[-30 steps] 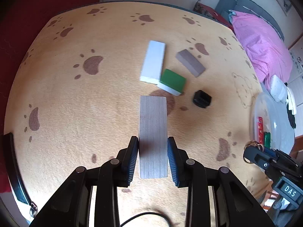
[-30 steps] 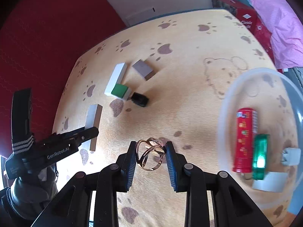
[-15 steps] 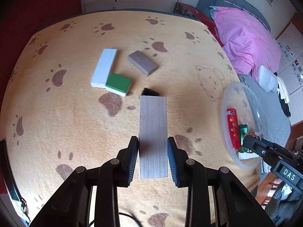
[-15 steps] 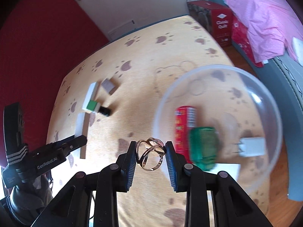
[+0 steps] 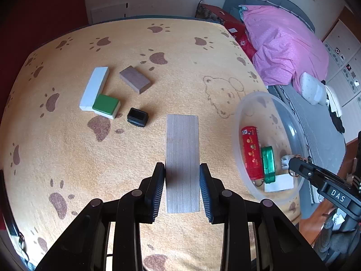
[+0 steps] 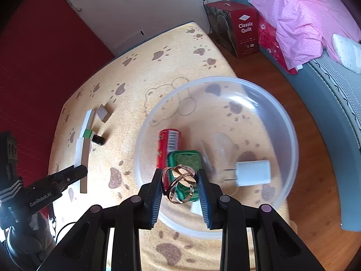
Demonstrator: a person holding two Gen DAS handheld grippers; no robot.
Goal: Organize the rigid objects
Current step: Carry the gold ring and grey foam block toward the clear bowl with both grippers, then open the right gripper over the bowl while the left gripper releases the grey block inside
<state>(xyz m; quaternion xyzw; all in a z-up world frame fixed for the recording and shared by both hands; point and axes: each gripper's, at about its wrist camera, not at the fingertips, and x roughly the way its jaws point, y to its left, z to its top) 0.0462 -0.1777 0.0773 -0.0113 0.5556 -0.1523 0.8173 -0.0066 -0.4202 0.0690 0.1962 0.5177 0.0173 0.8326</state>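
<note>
A left gripper (image 5: 182,176) clamps a pale grey wooden block (image 5: 182,158) above a yellow paw-print blanket (image 5: 67,158), its pads pressed against the block's long sides. Behind it on the blanket lie a white block (image 5: 93,89), a green-topped block (image 5: 106,106) touching the white block's near end, a brown block (image 5: 135,82) and a small black cap (image 5: 137,117) just beside the green one. To the right stands a clear plastic bowl (image 5: 239,122) holding a red tube (image 5: 251,153), a green case (image 5: 268,164) and a white charger plug (image 6: 252,172). The right gripper (image 6: 180,186) grasps a gold ring-shaped ornament (image 6: 179,184) between its pads, poised over the near side of the bowl, directly above the green case. A pink duvet (image 5: 286,52) covers a bed beyond the blanket, and a red "Classic Quilt" box (image 6: 239,29) stands on the wooden floor.
</note>
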